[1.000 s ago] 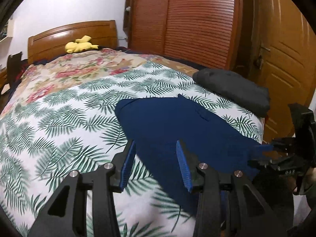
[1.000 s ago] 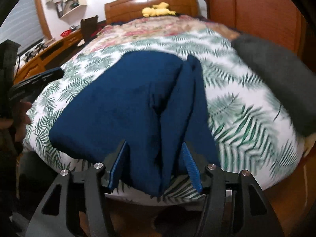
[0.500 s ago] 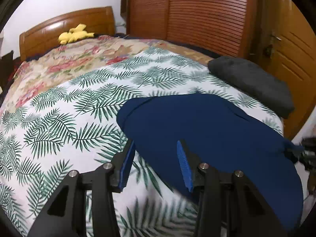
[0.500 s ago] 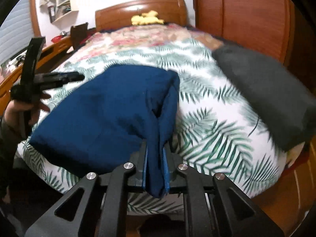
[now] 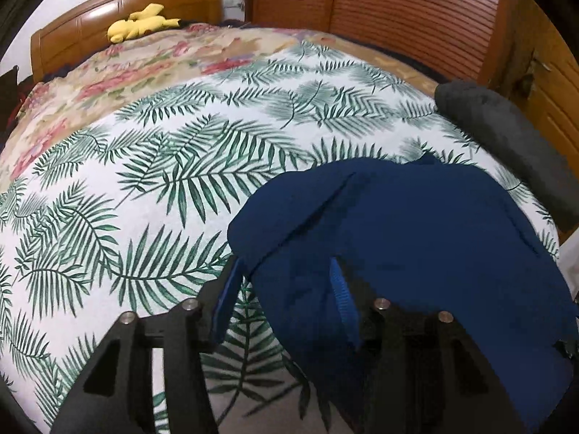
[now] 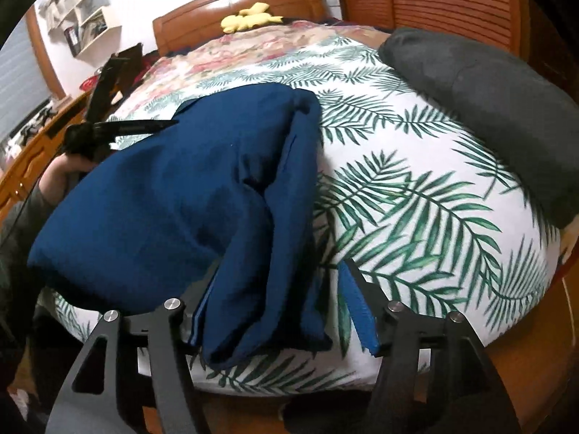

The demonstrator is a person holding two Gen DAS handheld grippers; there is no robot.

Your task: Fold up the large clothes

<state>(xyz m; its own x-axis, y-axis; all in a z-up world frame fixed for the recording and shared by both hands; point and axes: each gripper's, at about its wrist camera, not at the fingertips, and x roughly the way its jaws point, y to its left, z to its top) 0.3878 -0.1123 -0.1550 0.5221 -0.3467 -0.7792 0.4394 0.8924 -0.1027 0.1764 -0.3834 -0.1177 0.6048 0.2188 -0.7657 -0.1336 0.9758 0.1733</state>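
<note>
Navy-blue garment (image 6: 173,195) lies near the foot corner of the bed, on the palm-leaf bedspread (image 5: 173,166), its near edge drooping over the mattress side. It looks partly folded: the cloth is doubled over itself into a broad slab, with a rolled ridge along its right side in the right wrist view and a loose flap hanging at the near end. Edges are not squared, so I judge at least one more fold and some smoothing remain.

Right gripper (image 6: 275,307) has just been opening; its jaws stand spread, the hanging flap between them, and the right pad is clear of the cloth. Left gripper (image 5: 286,296) has also been opening and is spread, straddling the garment's near-left corner, with no clear pinch.

A dark grey folded garment (image 6: 488,90) rests well apart toward the far right edge, probably one already finished. A yellow plush toy (image 5: 141,23) sits by the headboard.

No basket, box or other container shows in either view.
</note>
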